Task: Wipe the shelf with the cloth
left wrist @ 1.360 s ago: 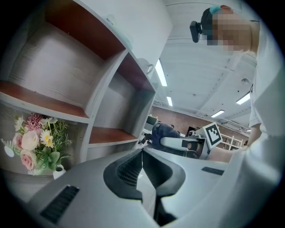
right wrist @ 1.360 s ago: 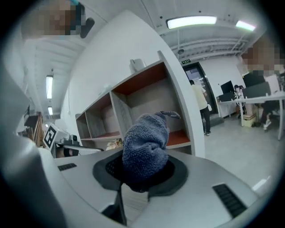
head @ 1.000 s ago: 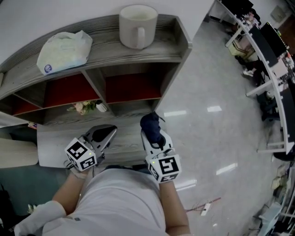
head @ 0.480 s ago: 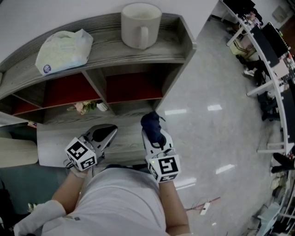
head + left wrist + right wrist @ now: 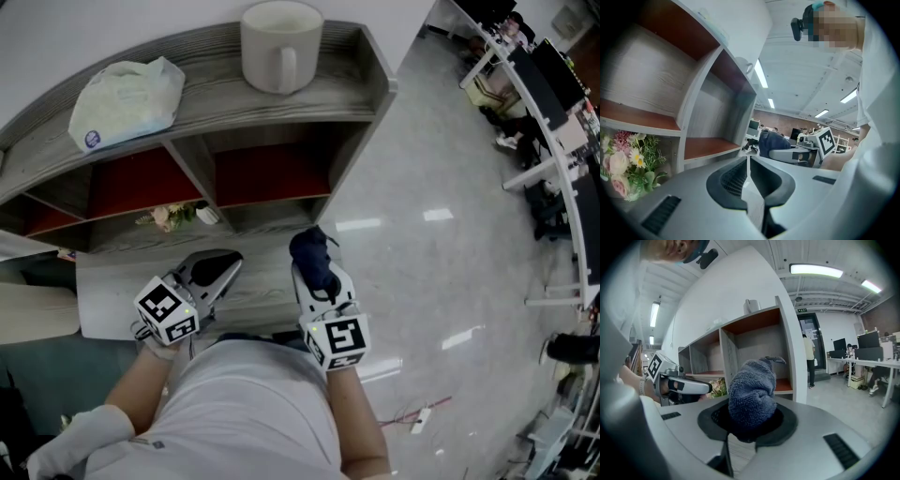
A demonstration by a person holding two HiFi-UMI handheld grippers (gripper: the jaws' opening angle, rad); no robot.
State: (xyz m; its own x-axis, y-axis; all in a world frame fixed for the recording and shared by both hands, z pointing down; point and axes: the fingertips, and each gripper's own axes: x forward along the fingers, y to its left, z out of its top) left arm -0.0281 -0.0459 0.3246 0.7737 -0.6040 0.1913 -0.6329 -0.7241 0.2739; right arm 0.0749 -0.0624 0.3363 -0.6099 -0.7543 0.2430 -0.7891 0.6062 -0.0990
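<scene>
On the shelf (image 5: 356,94), one white bag (image 5: 129,101) lies at the left of the top board; under that board three red-backed compartments show, the leftmost cut off by the edge; below them, one bunch of flowers (image 5: 167,217) sits in the lower tier, near the left gripper. There are two grippers, each held in a hand over the lowest wood-grain board. The left gripper (image 5: 225,267) points toward the flowers; its own view shows its jaws (image 5: 749,161) pressed together with nothing between them, and the flowers (image 5: 623,164) low at the left. One white mug (image 5: 279,47) stands upright on the top board, right of the bag and well apart from it, with its handle toward the person. The right gripper (image 5: 319,272) sits just beside the left one, near the board's right end; it pinches the one cloth (image 5: 312,251), a dark blue wad that bulges up past the jaw tips (image 5: 752,392); whether the cloth touches the board cannot be told. Right of the shelf lies glossy floor (image 5: 441,281).
</scene>
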